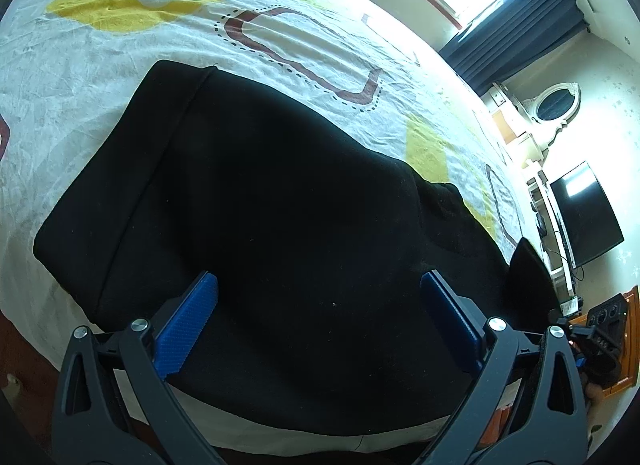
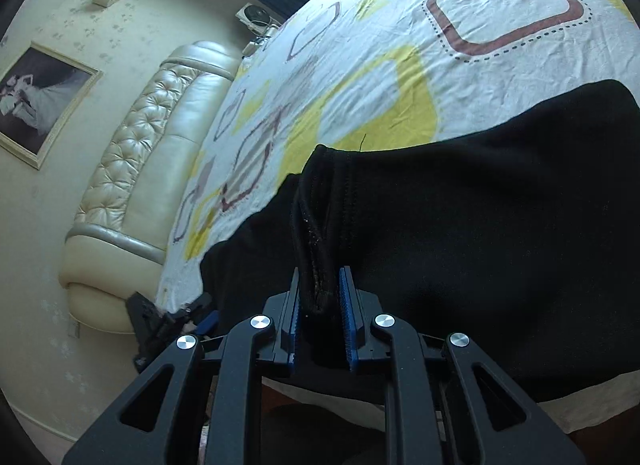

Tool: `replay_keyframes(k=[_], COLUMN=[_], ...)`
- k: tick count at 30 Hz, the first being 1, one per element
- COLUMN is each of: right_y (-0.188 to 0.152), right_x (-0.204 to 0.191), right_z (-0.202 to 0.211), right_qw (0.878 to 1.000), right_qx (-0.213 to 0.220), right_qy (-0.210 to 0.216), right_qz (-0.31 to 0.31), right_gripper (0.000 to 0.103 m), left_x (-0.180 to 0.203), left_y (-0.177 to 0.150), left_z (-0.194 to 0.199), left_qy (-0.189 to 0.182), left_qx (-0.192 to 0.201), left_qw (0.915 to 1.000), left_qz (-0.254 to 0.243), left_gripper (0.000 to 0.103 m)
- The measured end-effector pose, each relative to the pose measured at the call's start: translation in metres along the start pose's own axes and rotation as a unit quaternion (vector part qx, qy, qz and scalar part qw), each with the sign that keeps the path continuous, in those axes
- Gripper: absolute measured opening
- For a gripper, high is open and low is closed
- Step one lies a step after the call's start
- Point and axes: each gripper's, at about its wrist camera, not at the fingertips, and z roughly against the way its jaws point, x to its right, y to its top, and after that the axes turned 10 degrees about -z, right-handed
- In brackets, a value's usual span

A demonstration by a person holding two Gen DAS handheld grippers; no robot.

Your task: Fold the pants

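Lay spread over a wrinkled white bed sheet printed with yellow patches and maroon rounded outlines: black soft-fabric pants, partly folded, with a straight folded band along the left edge in the left wrist view. Reached from that band on the left across to a bunched end on the right, close to the sheet's near edge.

Hovered over the near part of the fabric: left black gripper with blue ribbed pads, jaws wide apart, nothing pinched between them, dark cloth showing in the gap. Further right, past the bed: a dark flat television screen and a white oval-framed mirror against a pale wall.

In the right wrist view, far left: a framed picture on the wall, then a cream tufted leather headboard. Towards the middle: right black gripper with blue ribbed pads, jaws nearly closed and clamped on a raised, stitched hem of the pants, which stood up in a narrow ridge between the pads. Stretched away to the right: the remaining dark fabric, flat on the sheet.
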Motion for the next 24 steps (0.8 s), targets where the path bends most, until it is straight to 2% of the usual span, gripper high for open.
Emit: replay_keyframes(k=[3,5,6,7,9,13,16,18,19,22,24], right_y=[-0.012,-0.022,-0.025,-0.028,-0.035,-0.039,-0.024,-0.006,0.004,0.033,0.047], right_x=[0.007,0.011,0.012,0.012,0.007,-0.009,-0.006,0.007,0.019,0.072,0.116], right_z=[-0.021,-0.03,-0.03,-0.029,-0.025,-0.006,0.03,0.062,0.079,0.119,0.127], right_qw=[0.999,0.999,0.999,1.0,0.999,0.994,0.994,0.996,0.997,0.994,0.99], right_qx=[-0.01,-0.016,-0.012,-0.012,-0.028,-0.069,-0.038,0.006,0.034,0.101,0.116], right_qy=[-0.04,-0.044,-0.037,-0.021,0.017,0.089,0.101,0.083,0.068,0.026,0.001], right_qz=[0.012,0.01,0.005,-0.001,-0.005,0.014,0.024,0.031,0.027,-0.027,-0.084], right_gripper=[0.02,0.025,0.035,0.048,0.06,0.061,0.063,0.071,0.071,0.071,0.071], left_x=[0.0,0.001,0.002,0.003,0.004,0.007,0.009,0.009,0.009,0.009,0.009], left_y=[0.0,0.0,0.0,0.0,-0.001,-0.002,-0.002,-0.002,-0.002,-0.002,-0.002], left_z=[0.0,0.0,0.0,0.0,-0.001,-0.002,-0.003,-0.003,-0.003,-0.004,-0.004], left_qy=[0.001,0.003,0.004,0.006,0.01,0.019,0.024,0.024,0.024,0.025,0.028], left_qx=[0.001,0.001,0.001,0.001,0.001,0.002,0.001,0.003,0.003,0.005,0.006], left_qw=[1.0,1.0,1.0,1.0,0.9999,0.9995,0.9992,0.9992,0.9992,0.9992,0.9991], left_qz=[-0.001,-0.003,-0.004,-0.005,-0.011,-0.026,-0.033,-0.032,-0.031,-0.031,-0.033], left_gripper=[0.1,0.1,0.1,0.1,0.1,0.1,0.1,0.1,0.1,0.1,0.1])
